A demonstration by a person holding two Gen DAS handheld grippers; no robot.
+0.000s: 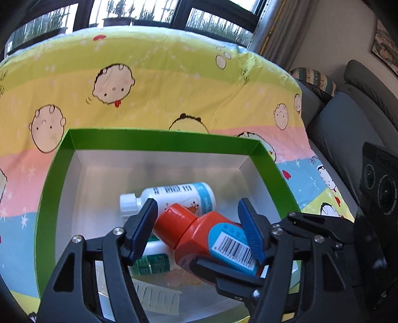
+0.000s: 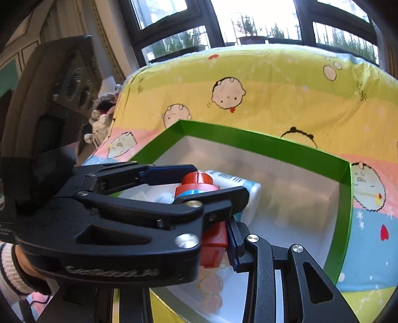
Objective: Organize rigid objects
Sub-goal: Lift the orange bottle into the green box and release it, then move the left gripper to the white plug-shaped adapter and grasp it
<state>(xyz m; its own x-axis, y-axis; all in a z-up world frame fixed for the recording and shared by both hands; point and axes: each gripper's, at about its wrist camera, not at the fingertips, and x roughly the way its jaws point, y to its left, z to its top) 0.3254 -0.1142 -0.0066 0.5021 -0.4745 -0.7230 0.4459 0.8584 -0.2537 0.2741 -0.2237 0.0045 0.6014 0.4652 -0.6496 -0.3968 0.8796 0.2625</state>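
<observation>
The orange-red plastic bottle with a blue barcode label [image 1: 199, 236] lies tilted inside the green-rimmed cardboard box [image 1: 49, 179], resting on a white plastic bottle [image 1: 174, 196]. It looks rigid, light and glossy, so likely slippery; the flat shoulders suit gripping. The left gripper [image 1: 199, 226] straddles it, jaws wide apart, apparently not clamping. The right gripper [image 2: 231, 238] is mostly hidden; I cannot tell its jaws' state.

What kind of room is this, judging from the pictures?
Probably a home living room: a grey sofa with a cushion beside the table, a cartoon-print cloth over the table, and large windows facing outdoor plants.
</observation>
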